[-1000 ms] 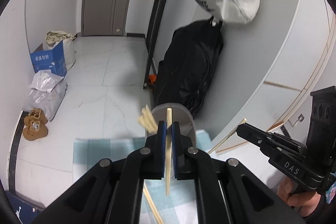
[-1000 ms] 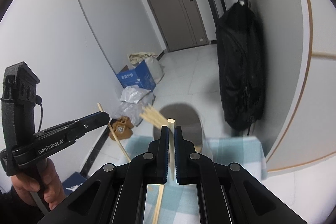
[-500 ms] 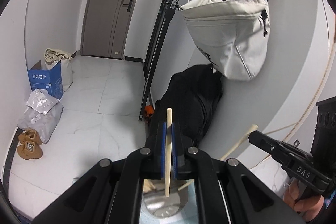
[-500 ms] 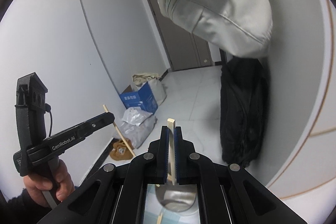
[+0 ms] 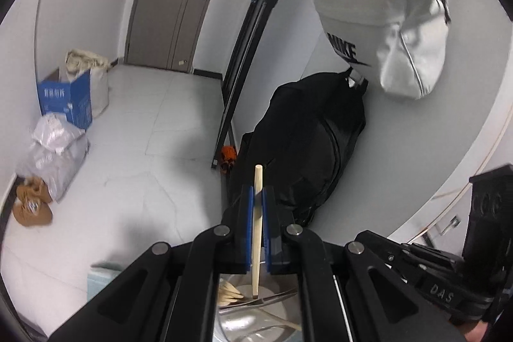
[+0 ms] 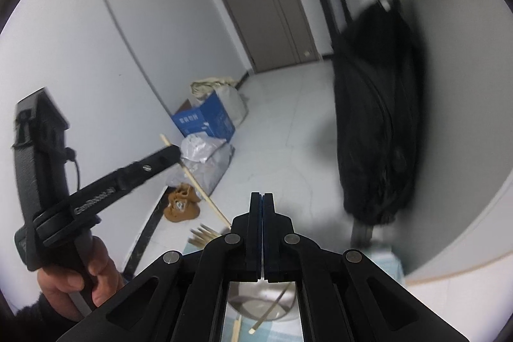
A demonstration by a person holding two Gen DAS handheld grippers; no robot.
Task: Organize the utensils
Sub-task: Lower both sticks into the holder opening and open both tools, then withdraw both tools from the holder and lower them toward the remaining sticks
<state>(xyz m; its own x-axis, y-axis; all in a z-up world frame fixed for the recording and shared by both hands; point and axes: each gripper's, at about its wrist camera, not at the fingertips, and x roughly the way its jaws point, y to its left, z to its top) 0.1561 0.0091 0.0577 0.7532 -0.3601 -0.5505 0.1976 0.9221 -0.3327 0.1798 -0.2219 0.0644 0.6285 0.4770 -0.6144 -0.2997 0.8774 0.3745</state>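
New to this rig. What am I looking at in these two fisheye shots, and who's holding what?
There is no robot. A person holds a two-finger gripper in each hand, and each gripper has a fisheye camera looking along its fingers.

The left wrist view shows the left gripper clamped on an upright chopstick. Below it is a metal cup with spare chopsticks inside, standing on a checked cloth.

The right wrist view shows the right gripper shut, with nothing visible between its pads. On the left of that view, the person's left hand holds the other gripper.
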